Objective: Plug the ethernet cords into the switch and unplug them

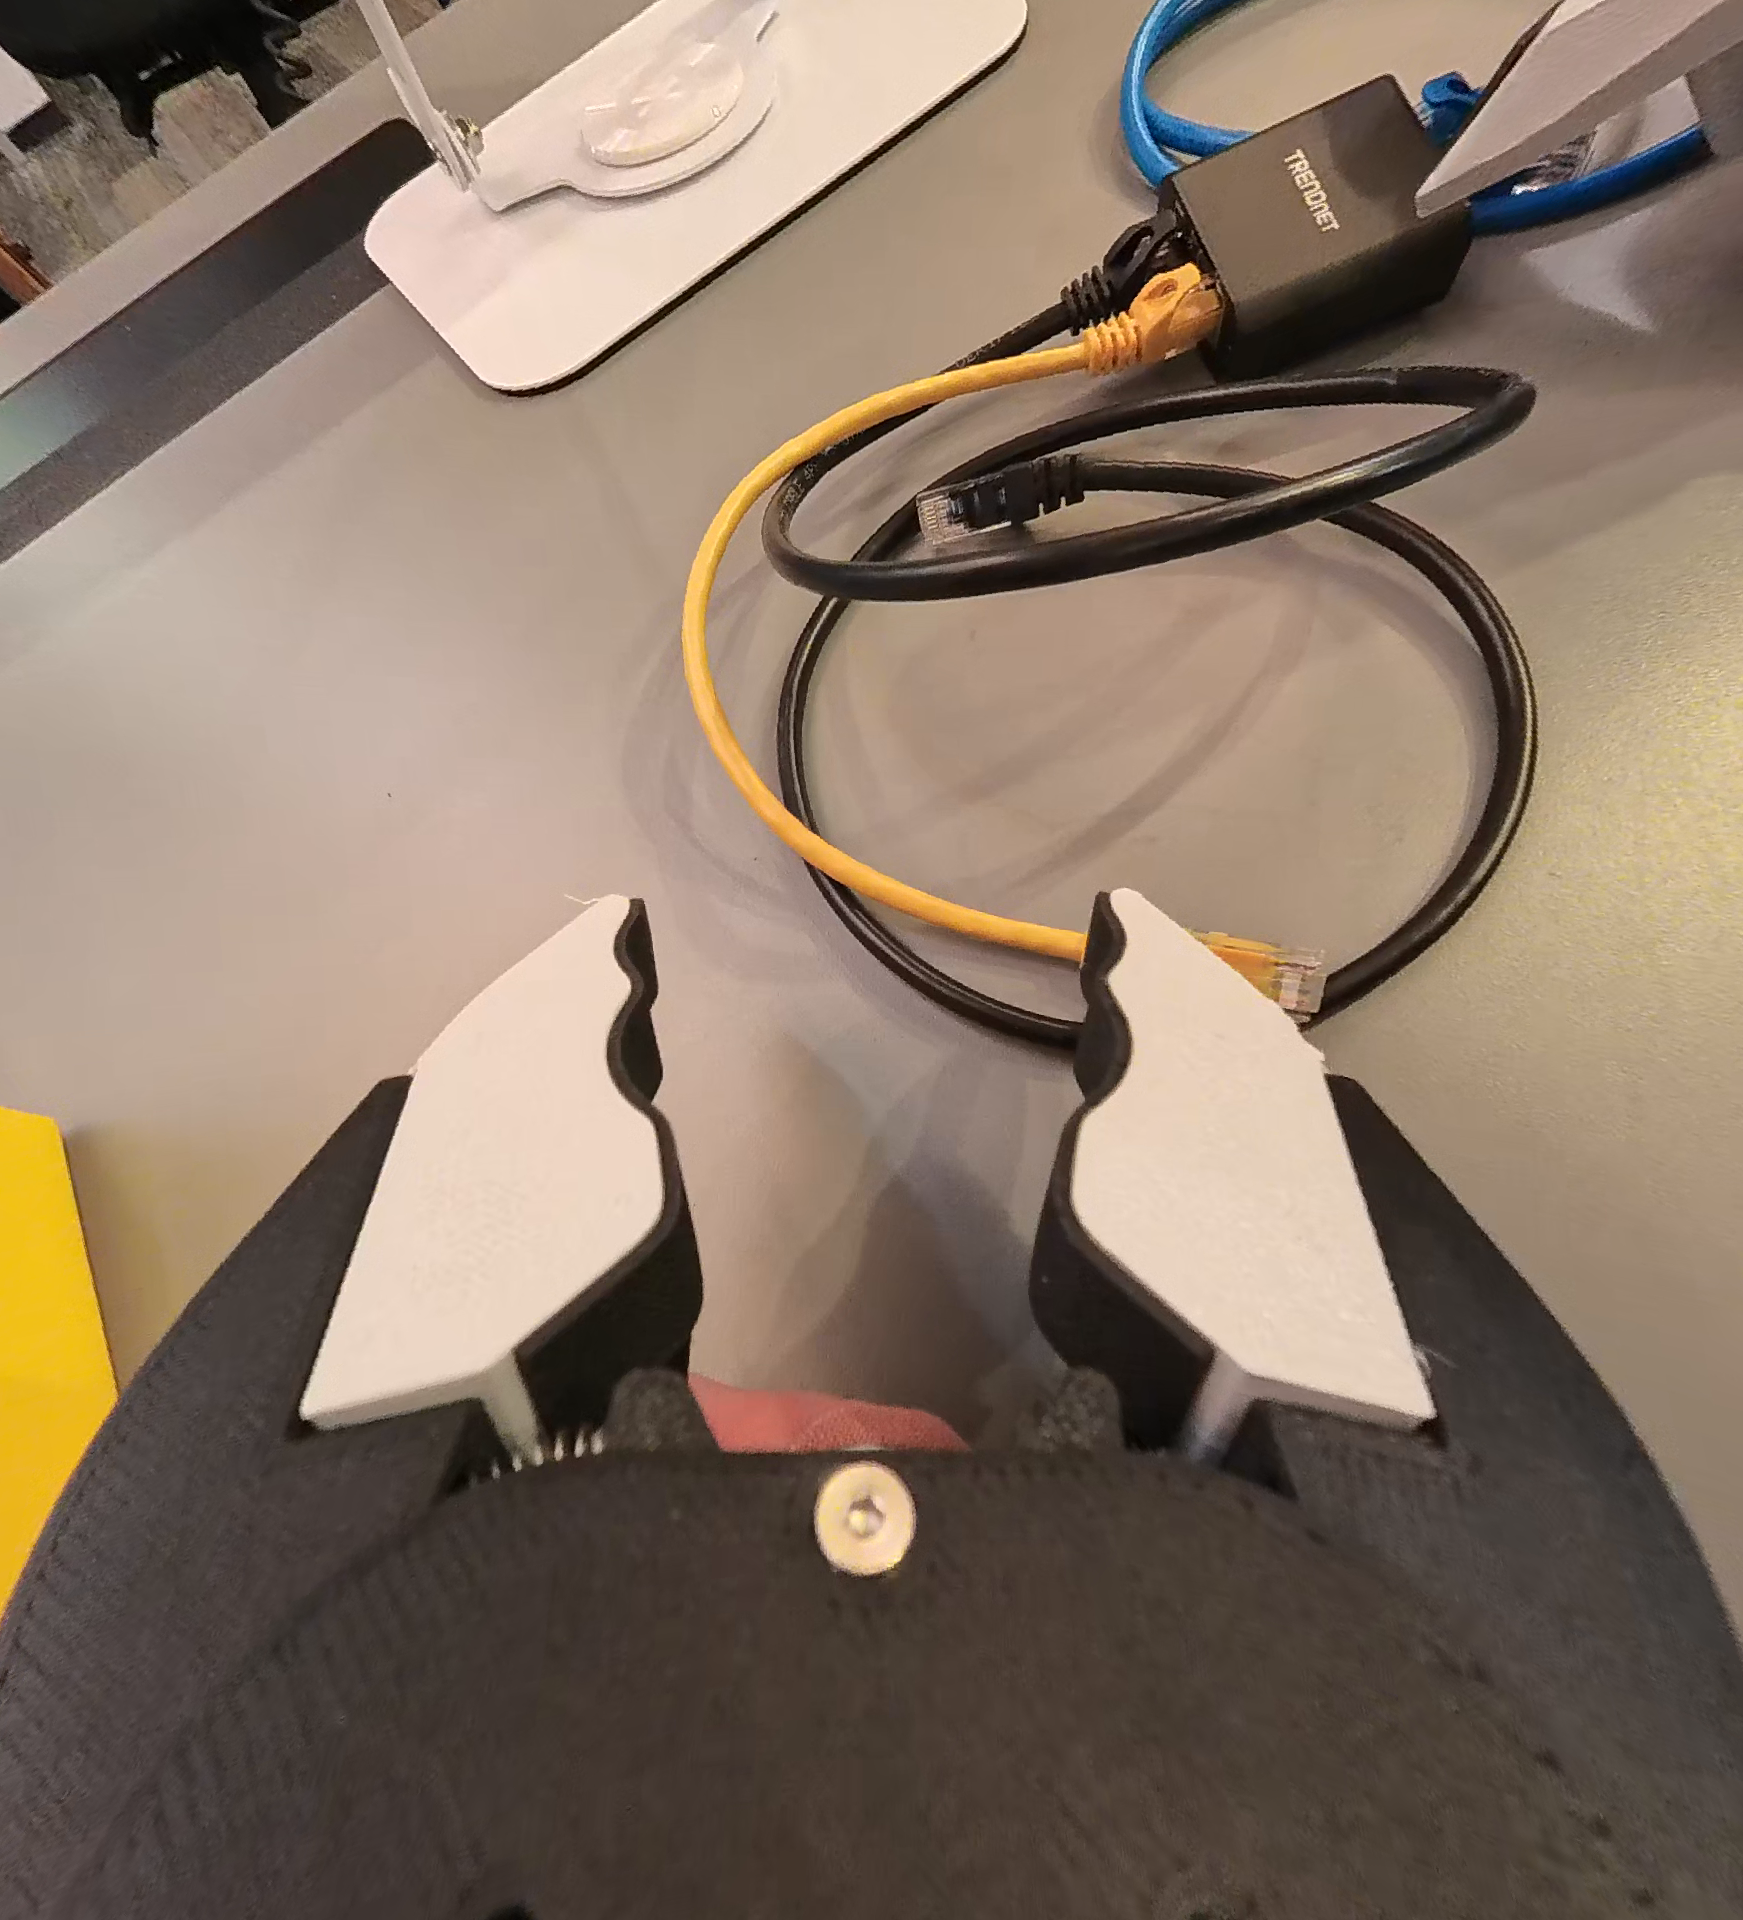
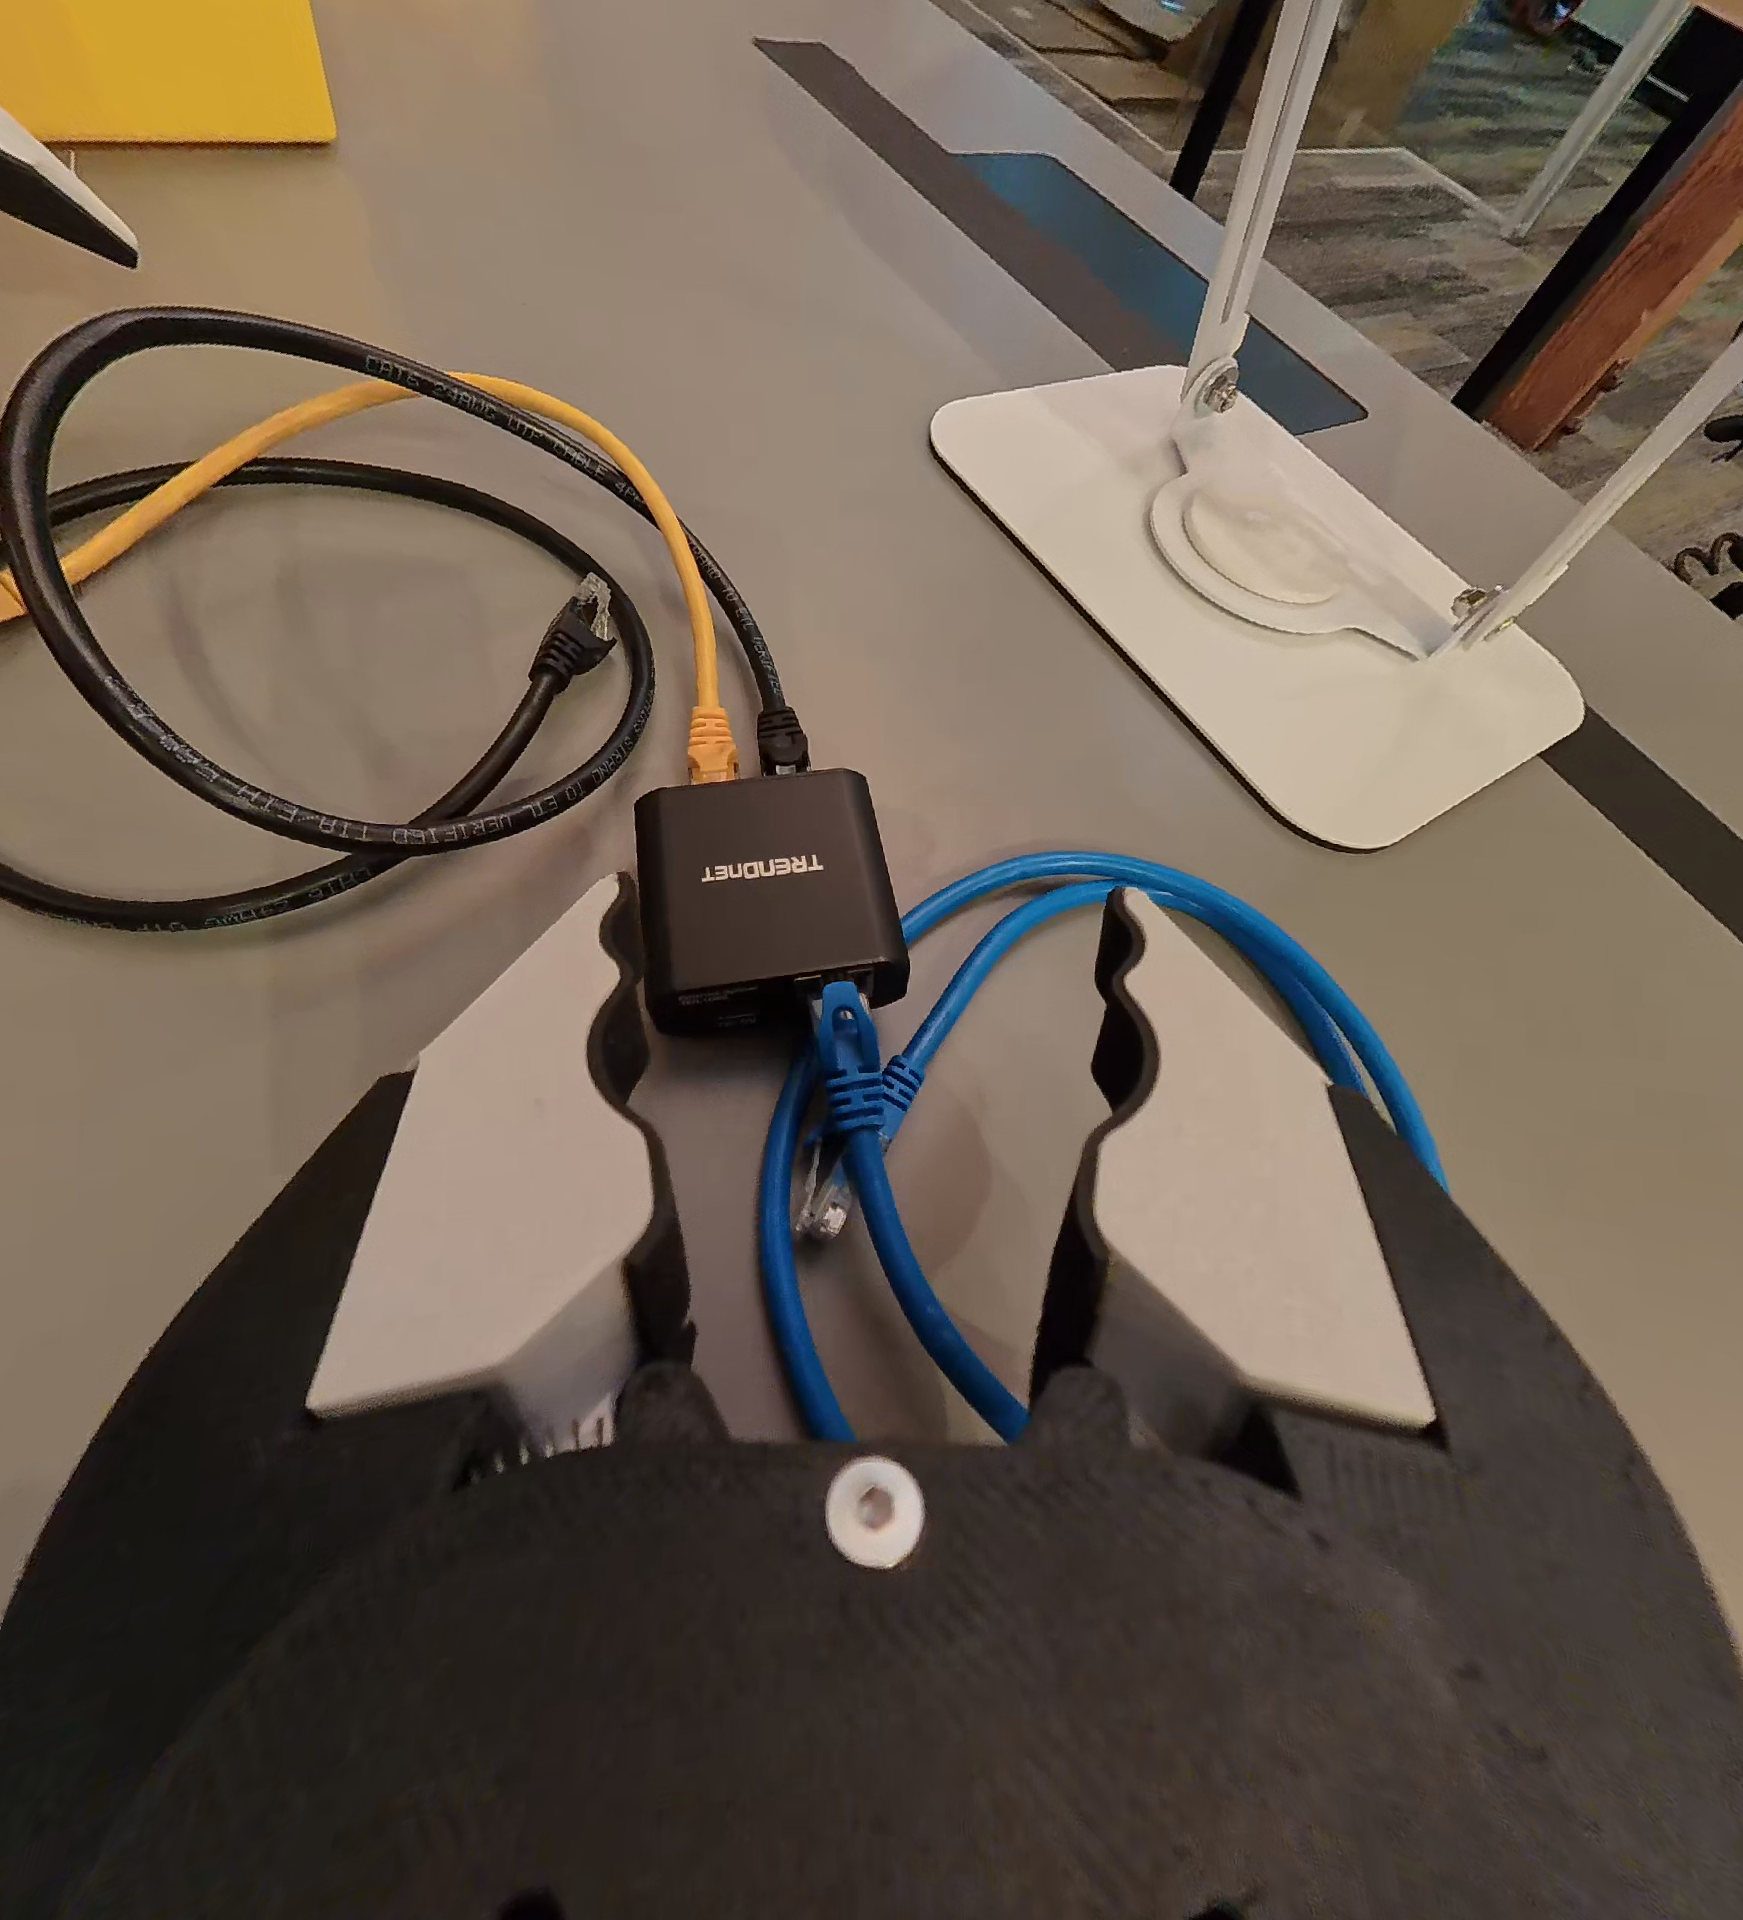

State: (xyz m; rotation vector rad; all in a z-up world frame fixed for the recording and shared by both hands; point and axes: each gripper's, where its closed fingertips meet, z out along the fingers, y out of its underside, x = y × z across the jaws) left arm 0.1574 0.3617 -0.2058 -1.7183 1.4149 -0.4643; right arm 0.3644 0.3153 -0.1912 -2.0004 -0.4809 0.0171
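Both grippers stand released with nothing between their fingers. The left gripper (image 1: 872, 971) hovers over the grey table (image 1: 327, 831), jaws wide apart; the loose plug of the yellow ethernet cord (image 1: 701, 665) lies just beside its right finger (image 1: 1210, 1122), partly hidden behind it.

The right gripper (image 2: 867, 935) is likewise spread, its left finger (image 2: 524, 1122) close against the side of the black network switch (image 2: 763, 883). The blue ethernet cord (image 2: 1210, 914) loops between and under the jaws: one blue plug sits in a port on the switch's near face, and the other lies loose on the table just below it.

On the switch's far face, one yellow plug and one plug of the black ethernet cord (image 2: 223, 779) are seated side by side. The black cord's other plug lies free within its own coil, apart from the switch.

A white lamp base (image 2: 1262, 644) stands on the table beyond the switch. A yellow sheet (image 2: 181, 73) lies at the far table edge.
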